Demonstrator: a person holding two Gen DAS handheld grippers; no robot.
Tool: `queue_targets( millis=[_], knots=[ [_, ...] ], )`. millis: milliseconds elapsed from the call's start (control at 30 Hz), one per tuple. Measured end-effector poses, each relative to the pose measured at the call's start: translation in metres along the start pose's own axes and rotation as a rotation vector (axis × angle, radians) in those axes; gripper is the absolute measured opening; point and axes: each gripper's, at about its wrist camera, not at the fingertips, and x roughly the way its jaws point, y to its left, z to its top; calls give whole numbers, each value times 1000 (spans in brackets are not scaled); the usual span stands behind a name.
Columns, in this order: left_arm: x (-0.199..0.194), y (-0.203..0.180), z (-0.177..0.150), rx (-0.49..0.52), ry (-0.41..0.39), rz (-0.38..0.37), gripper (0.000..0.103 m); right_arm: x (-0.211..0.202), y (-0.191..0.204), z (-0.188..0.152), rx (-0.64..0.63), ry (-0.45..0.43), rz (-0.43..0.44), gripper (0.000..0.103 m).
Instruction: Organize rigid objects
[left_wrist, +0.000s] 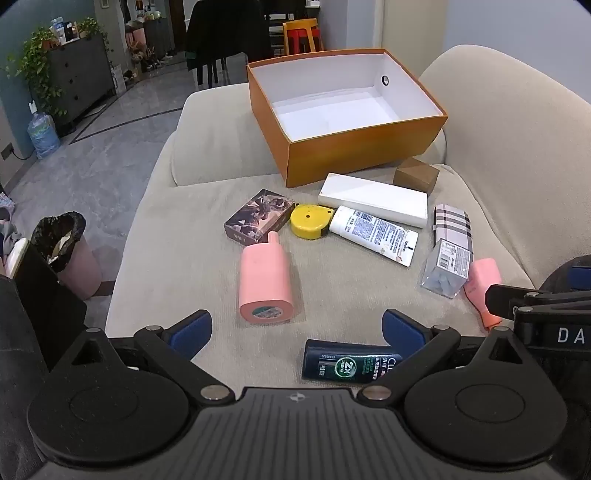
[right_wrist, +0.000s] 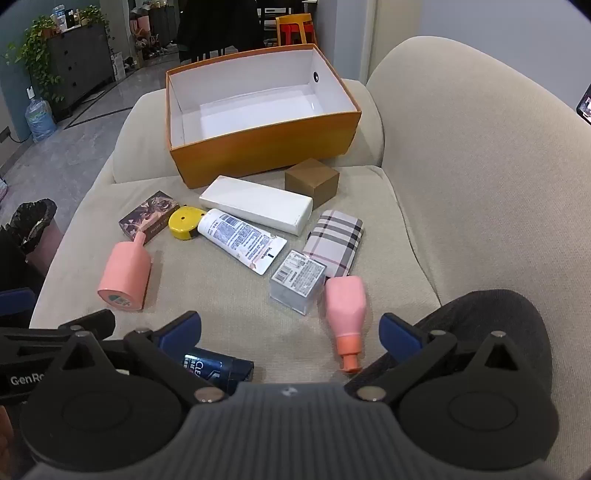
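An empty orange box (left_wrist: 354, 155) (right_wrist: 258, 151) with a white inside stands at the back of the beige sofa seat. In front of it lie several items: a pink bottle (left_wrist: 264, 284) (right_wrist: 125, 275), a patterned card box (left_wrist: 258, 218), a yellow tape measure (left_wrist: 309, 220), a white tube (left_wrist: 375, 234), a long white box (left_wrist: 373, 199), a brown cube (right_wrist: 312, 181), a plaid case (right_wrist: 334, 243), a clear box (right_wrist: 297, 280), a small pink pump bottle (right_wrist: 345, 310) and a dark bottle (left_wrist: 347, 362). My left gripper (left_wrist: 295, 330) and right gripper (right_wrist: 288, 328) hover open, holding nothing.
The sofa back (right_wrist: 480, 166) rises on the right. A bin with a black liner (left_wrist: 62, 247) stands on the grey floor to the left. A dark cabinet with plants (left_wrist: 74, 74) lines the far wall. A knee in dark cloth (right_wrist: 491, 321) sits by the right gripper.
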Motion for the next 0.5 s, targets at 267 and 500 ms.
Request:
queue_targets(
  millis=[267, 500],
  knots=[
    [-2, 1, 1, 0, 0, -2, 103, -1, 1, 0, 0, -11, -3, 101],
    [-3, 0, 6, 3, -8, 1, 103, -3, 1, 2, -1, -11, -6, 101]
  ],
)
